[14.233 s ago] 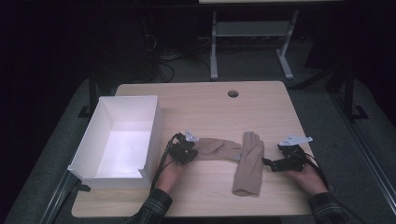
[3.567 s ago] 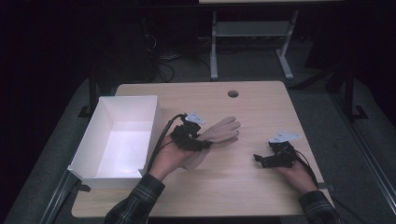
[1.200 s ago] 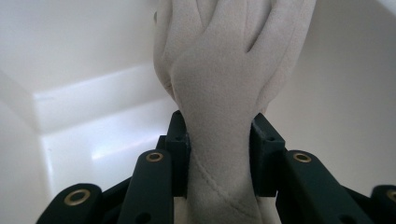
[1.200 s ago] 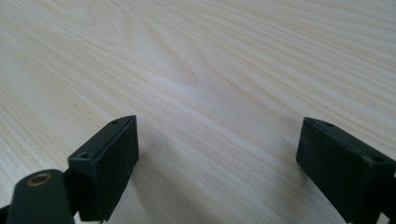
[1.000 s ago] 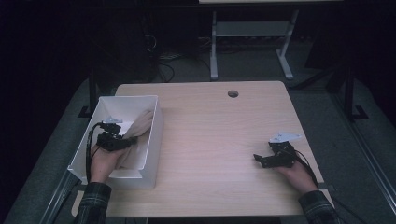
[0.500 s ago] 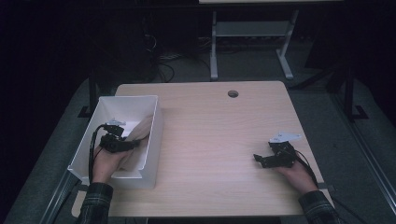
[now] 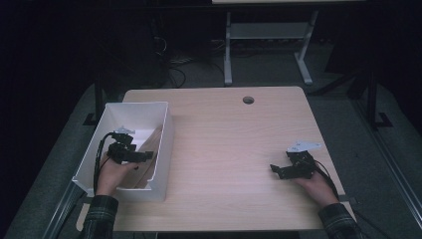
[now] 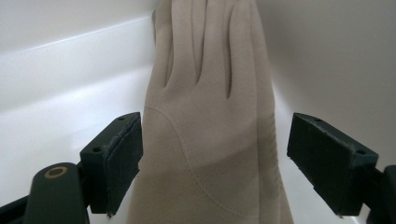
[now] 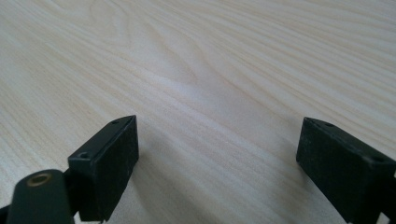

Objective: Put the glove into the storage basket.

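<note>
A beige glove [image 7: 151, 152] lies inside the white box [image 7: 167, 130] at the table's left, leaning against the box's right wall. My left gripper [image 7: 145, 156] is down in the box with the glove [image 8: 210, 116] between its jaws. The jaws have just been opening and now stand wide; the right pad is clear of the glove and the left pad is at its edge. My right gripper [image 7: 275, 170] rests near the table's right front, open, with bare wood between its jaws in the right gripper view [image 9: 217, 149].
The wooden table [image 7: 229, 144] has a round cable hole [image 7: 248, 100] near its far edge. A metal table frame [image 7: 268, 35] stands on the dark floor beyond. The box's walls [image 8: 56, 60] close in around my left gripper.
The left gripper's jaws have opened. The glove, earlier sticking up above the box's rim, has sunk lower into the box. The right gripper has stayed put.
</note>
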Tool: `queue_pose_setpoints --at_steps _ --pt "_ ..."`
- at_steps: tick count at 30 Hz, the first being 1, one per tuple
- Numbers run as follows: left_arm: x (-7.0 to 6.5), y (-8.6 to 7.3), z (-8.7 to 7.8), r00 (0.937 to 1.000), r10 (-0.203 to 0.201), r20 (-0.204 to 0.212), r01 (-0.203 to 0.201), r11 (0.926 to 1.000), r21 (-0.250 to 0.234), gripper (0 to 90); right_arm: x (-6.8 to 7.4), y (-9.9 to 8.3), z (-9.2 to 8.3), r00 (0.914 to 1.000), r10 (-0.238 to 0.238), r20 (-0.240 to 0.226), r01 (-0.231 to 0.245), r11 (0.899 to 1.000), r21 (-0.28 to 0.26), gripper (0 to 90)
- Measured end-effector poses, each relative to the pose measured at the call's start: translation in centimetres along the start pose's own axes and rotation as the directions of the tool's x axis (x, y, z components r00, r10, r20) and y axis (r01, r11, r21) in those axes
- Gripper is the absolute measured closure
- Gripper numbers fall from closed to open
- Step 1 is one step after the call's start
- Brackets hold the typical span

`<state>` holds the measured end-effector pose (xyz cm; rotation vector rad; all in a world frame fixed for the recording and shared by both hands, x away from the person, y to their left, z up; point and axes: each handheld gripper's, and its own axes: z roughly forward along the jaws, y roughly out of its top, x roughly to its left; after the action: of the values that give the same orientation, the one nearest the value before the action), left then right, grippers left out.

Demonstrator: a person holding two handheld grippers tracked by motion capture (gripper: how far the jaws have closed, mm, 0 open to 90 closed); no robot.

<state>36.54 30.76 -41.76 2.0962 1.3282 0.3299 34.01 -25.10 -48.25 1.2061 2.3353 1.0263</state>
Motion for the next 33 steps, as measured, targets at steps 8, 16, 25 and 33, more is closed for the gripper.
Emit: queue_pose_setpoints --at_steps 8,16,25,33 --pt "0.1 1.1 -1.9 1.0000 0.001 -0.001 -0.001 0.9993 -0.038 17.8 0.0 0.0 0.0 1.0000 0.002 0.000 -0.002 1.000 0.000 12.6" --pt "-0.3 2.8 -4.0 0.9996 -0.015 0.023 0.017 0.9949 -0.099 17.9 0.0 0.0 0.0 1.0000 0.002 0.000 -0.002 1.000 -0.001 12.6" --pt "-2.6 5.0 -5.8 0.9982 0.027 0.053 -0.019 0.9895 -0.143 17.9 0.0 0.0 0.0 1.0000 0.001 0.000 -0.001 1.000 0.000 12.6" --pt "-5.2 7.0 -6.7 0.9916 0.083 0.099 -0.064 0.9801 -0.188 17.9 0.0 0.0 0.0 1.0000 -0.002 0.001 0.002 1.000 0.000 12.6"
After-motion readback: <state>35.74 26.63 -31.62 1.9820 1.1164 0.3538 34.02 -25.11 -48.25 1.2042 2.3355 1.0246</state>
